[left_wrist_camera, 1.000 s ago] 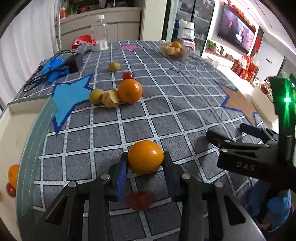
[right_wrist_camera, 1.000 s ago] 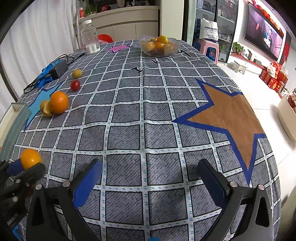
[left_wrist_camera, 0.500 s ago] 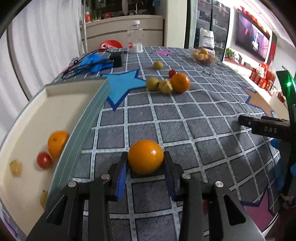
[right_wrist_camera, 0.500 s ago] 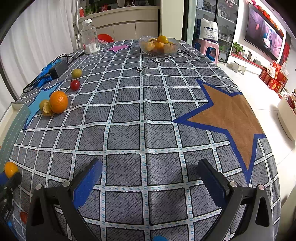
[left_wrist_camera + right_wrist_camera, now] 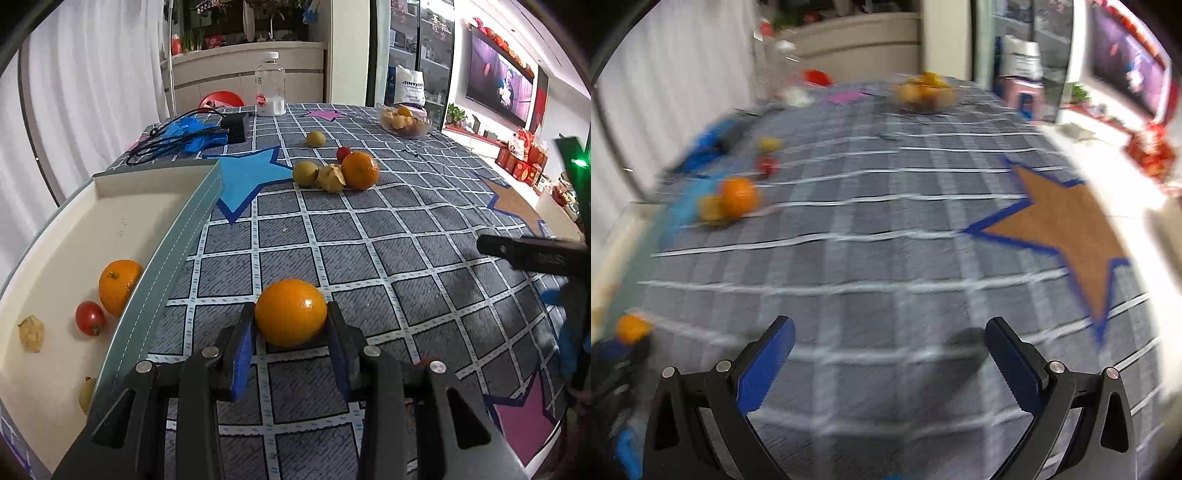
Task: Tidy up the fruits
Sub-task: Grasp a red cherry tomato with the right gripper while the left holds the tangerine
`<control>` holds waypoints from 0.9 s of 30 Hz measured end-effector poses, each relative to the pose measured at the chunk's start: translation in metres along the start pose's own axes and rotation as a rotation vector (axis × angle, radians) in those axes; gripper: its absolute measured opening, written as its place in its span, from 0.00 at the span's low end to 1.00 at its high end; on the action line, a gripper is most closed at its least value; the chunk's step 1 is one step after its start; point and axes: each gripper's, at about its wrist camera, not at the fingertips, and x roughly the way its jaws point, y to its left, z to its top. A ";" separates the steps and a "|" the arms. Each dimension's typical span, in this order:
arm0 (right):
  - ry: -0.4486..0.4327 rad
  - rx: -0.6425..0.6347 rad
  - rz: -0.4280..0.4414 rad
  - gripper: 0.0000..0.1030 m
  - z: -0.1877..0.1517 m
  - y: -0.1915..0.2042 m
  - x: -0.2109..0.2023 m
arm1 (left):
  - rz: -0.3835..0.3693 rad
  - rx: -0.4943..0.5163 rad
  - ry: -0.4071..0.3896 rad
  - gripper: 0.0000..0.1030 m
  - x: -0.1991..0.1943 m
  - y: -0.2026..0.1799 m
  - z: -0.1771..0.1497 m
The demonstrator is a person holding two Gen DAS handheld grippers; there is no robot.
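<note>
We held an orange [image 5: 290, 312] pinched between the blue pads of our left gripper [image 5: 291, 343] at lower centre of the frame, just right of the tray [image 5: 173, 254], likely to drop it in beside the orange [image 5: 119, 286] and tomato [image 5: 89, 318] there. Our right gripper [image 5: 890, 365] hung wide open and empty, more fruit [image 5: 334, 172] waiting at upper centre.

Only "SINYEINE"-like blue lettering shows on the white bag [image 5: 409, 89].

Right wrist view: motion-blurred throughout.
Yellow fruit [image 5: 86, 394] in tray [image 5: 173, 254]: half hidden behind wall.
Red object [image 5: 424, 361]: mostly hidden behind left gripper [image 5: 291, 345].
</note>
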 end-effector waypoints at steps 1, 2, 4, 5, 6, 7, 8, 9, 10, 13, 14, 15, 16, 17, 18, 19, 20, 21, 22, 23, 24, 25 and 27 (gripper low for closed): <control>-0.008 -0.009 0.053 1.00 -0.004 0.005 -0.005 | -0.005 -0.009 0.000 0.39 0.000 0.002 0.000; -0.018 -0.046 0.106 1.00 -0.011 0.016 -0.013 | -0.009 -0.016 0.001 0.39 0.000 0.003 0.001; -0.042 -0.138 0.131 1.00 -0.023 0.037 -0.022 | -0.016 -0.028 0.003 0.39 0.001 0.005 0.002; -0.056 -0.201 0.131 1.00 -0.030 0.050 -0.027 | -0.019 -0.032 0.003 0.39 0.001 0.006 0.002; -0.061 -0.244 0.132 1.00 -0.035 0.060 -0.029 | -0.020 -0.034 0.003 0.39 0.000 0.006 0.001; -0.062 -0.291 0.141 1.00 -0.040 0.071 -0.030 | -0.020 -0.038 0.003 0.39 0.000 0.007 0.001; -0.060 -0.327 0.155 1.00 -0.045 0.080 -0.031 | -0.019 -0.043 0.002 0.39 0.000 0.007 0.001; -0.059 -0.362 0.166 1.00 -0.050 0.090 -0.031 | -0.021 -0.050 0.002 0.39 0.000 0.009 0.001; -0.060 -0.380 0.169 1.00 -0.052 0.096 -0.030 | -0.026 -0.060 0.003 0.39 0.000 0.010 0.001; -0.070 -0.442 0.175 0.99 -0.057 0.115 -0.028 | -0.049 -0.095 0.003 0.39 0.000 0.017 0.002; -0.069 -0.458 0.175 0.94 -0.058 0.119 -0.026 | -0.055 -0.103 0.004 0.39 0.000 0.018 0.002; -0.067 -0.477 0.173 0.89 -0.060 0.124 -0.025 | -0.062 -0.110 0.005 0.39 0.000 0.019 0.002; -0.060 -0.496 0.174 0.79 -0.061 0.129 -0.023 | -0.064 -0.113 0.005 0.39 0.000 0.020 0.002; -0.051 -0.507 0.175 0.68 -0.062 0.132 -0.021 | -0.065 -0.115 0.005 0.39 0.000 0.020 0.002; -0.040 -0.519 0.175 0.65 -0.064 0.135 -0.019 | -0.063 -0.116 0.004 0.39 0.000 0.020 0.002; -0.047 -0.524 0.180 0.57 -0.065 0.137 -0.019 | -0.061 -0.117 0.004 0.39 0.000 0.020 0.002; -0.047 -0.527 0.184 0.39 -0.066 0.139 -0.019 | -0.061 -0.118 0.004 0.39 0.000 0.020 0.002; -0.047 -0.525 0.195 0.30 -0.066 0.139 -0.019 | -0.061 -0.117 0.004 0.39 0.000 0.020 0.002; -0.046 -0.521 0.201 0.22 -0.067 0.140 -0.019 | -0.061 -0.116 0.004 0.39 0.000 0.020 0.002; -0.048 -0.518 0.196 0.22 -0.067 0.140 -0.020 | -0.060 -0.115 0.004 0.39 0.000 0.020 0.002; -0.051 -0.511 0.195 0.22 -0.067 0.139 -0.020 | -0.058 -0.112 0.004 0.39 0.000 0.019 0.002; -0.051 -0.501 0.197 0.22 -0.068 0.138 -0.021 | -0.054 -0.108 0.004 0.39 0.001 0.019 0.002; -0.053 -0.472 0.195 0.22 -0.066 0.131 -0.022 | -0.046 -0.099 0.003 0.39 0.001 0.018 0.002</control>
